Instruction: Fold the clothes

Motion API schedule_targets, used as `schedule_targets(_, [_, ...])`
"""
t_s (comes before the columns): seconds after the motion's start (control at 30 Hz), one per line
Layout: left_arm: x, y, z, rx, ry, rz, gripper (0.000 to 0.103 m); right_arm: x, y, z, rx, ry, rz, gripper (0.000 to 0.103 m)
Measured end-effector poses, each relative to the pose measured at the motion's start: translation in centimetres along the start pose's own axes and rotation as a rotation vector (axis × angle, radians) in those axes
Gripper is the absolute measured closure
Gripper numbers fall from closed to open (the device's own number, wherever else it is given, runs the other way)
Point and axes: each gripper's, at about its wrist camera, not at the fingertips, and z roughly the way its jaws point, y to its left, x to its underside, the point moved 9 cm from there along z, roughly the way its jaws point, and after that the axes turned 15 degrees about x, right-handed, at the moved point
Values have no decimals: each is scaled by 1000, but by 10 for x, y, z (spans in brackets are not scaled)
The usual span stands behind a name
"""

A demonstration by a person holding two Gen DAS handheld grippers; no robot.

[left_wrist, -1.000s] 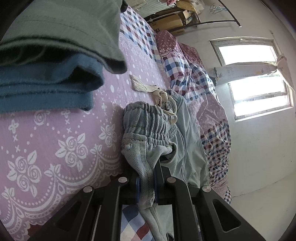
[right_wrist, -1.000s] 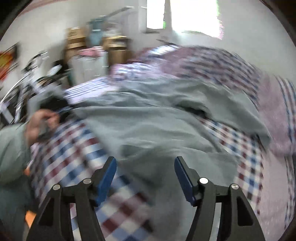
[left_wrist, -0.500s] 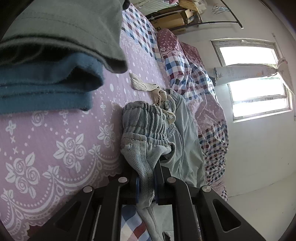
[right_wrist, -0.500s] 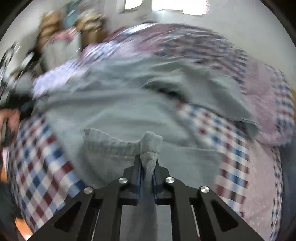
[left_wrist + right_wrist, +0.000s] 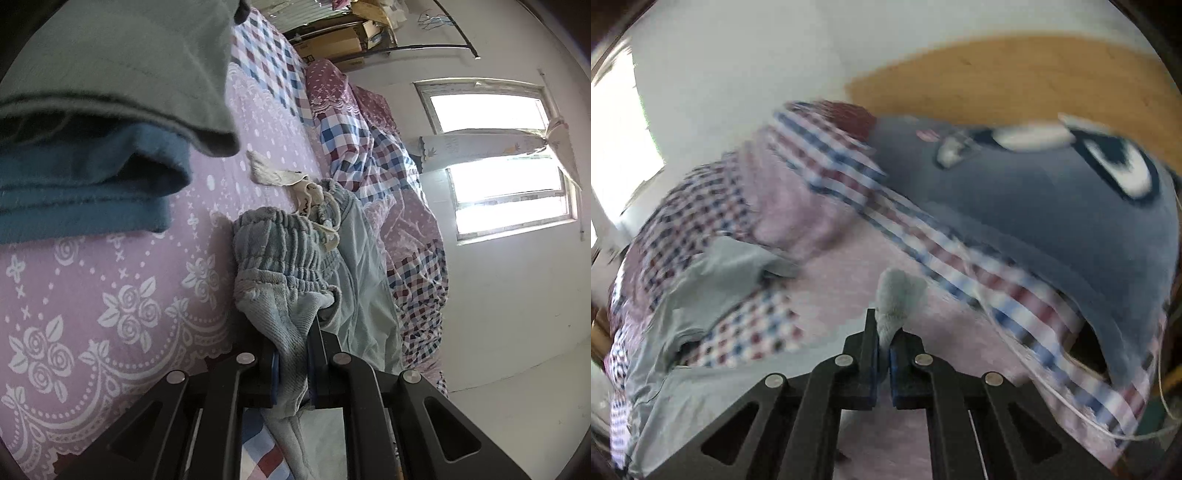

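Observation:
Pale blue-grey trousers [image 5: 280,251] lie on the bed, their gathered elastic waistband bunched up just ahead of my left gripper [image 5: 295,343]. That gripper is shut on a fold of the waistband, which hangs down between its jaws. In the blurred right wrist view, my right gripper [image 5: 884,328] has its jaws closing tight on a small tuft of pale fabric [image 5: 901,291] that sticks up above the pads. More of the pale garment [image 5: 713,280] trails off to the left over the bedding.
A folded stack of grey-green and blue clothes [image 5: 92,177] sits on the pink floral sheet [image 5: 110,295]. A cream cloth [image 5: 273,175] lies beyond the waistband, beside a checked quilt [image 5: 351,140]. A dark blue plush cushion [image 5: 1034,206] and wooden headboard [image 5: 1034,74] fill the right view.
My right gripper went from open over the pale garment to shut on a piece of it, then swung and rolled towards the headboard with the cloth. The left gripper kept still.

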Motion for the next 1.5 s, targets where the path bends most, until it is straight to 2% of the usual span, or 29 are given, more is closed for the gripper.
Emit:
schedule_targets(0.1, [-2, -9, 0, 30, 7, 17, 94, 9, -30, 11, 40, 11, 14, 100])
schedule_targets(0.27, [-2, -28, -8, 73, 21, 38, 95, 21, -51, 11, 58, 13, 17, 101])
schedule_targets(0.4, [-3, -38, -23, 120, 16, 17, 95, 33, -73, 2, 61, 13, 45, 101])
schedule_targets(0.5, [2, -45, -36, 129, 26, 35, 95, 39, -90, -11, 51, 8, 74, 101])
schedule_targets(0.73, [16, -46, -78, 114, 52, 55, 95, 68, -141, -36, 22, 37, 136, 101])
schedule_targets(0.93, [40, -43, -128, 113, 76, 97, 96, 99, -185, -46, 3, 67, 180, 101])
schedule_targets(1.1, [58, -46, -167, 119, 72, 142, 96, 117, -204, -45, -28, 104, 190, 101])
schedule_targets(1.2, [66, -52, -194, 132, 44, 168, 96, 122, -208, -43, -37, 115, 198, 100])
schedule_targets(1.3, [72, -52, -217, 122, 28, 188, 96, 132, -211, -30, -22, 161, 198, 100])
schedule_targets(1.4, [77, -30, -223, 48, 54, 157, 96, 149, -215, -14, 11, 229, 199, 99])
schedule_targets(1.5, [79, -7, -219, -22, 81, 103, 95, 166, -221, -6, 38, 293, 256, 98])
